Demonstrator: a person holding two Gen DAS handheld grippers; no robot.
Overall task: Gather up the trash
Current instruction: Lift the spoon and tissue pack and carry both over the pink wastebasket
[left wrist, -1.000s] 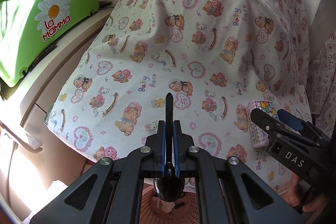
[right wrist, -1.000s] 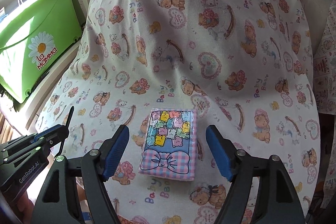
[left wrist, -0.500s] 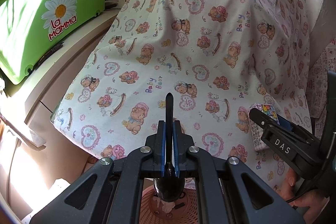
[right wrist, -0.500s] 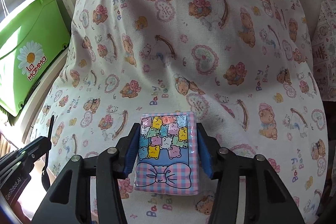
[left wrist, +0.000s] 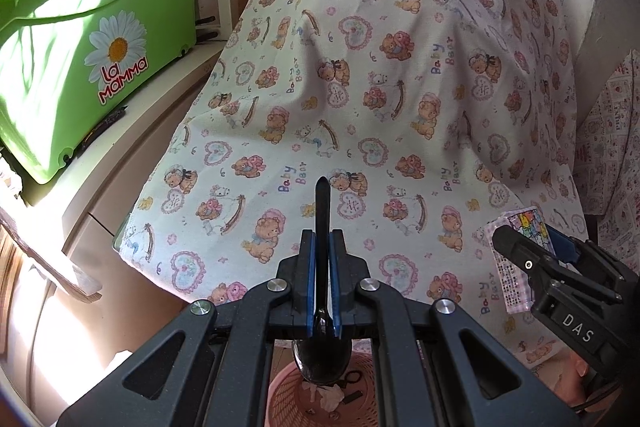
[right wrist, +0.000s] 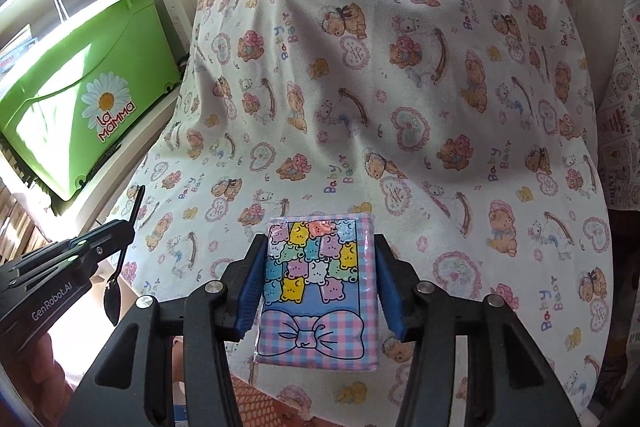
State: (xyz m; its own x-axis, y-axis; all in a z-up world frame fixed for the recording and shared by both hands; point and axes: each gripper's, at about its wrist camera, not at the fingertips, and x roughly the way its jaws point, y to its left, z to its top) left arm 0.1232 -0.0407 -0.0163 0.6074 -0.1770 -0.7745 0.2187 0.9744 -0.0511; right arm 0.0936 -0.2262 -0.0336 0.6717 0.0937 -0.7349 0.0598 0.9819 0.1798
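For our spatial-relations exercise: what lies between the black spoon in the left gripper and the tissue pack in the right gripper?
Only bear-print cloth shows between spoon and tissue pack, in the left wrist view.

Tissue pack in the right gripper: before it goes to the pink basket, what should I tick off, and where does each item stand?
1. Right gripper shut on the tissue pack, blue pads on both long sides: ok.
2. Pack off the bear-print cloth: cannot tell; its lower edge may be touching.
3. Left gripper shut on the black spoon, handle forward, bowl hanging below: ok.
4. Pink basket in view below the left gripper, already holding scraps: ok.
5. The two grippers apart, nothing between them: ok.
6. Path from pack to basket free: cannot tell; the cloth edge and the left gripper hide most of it.
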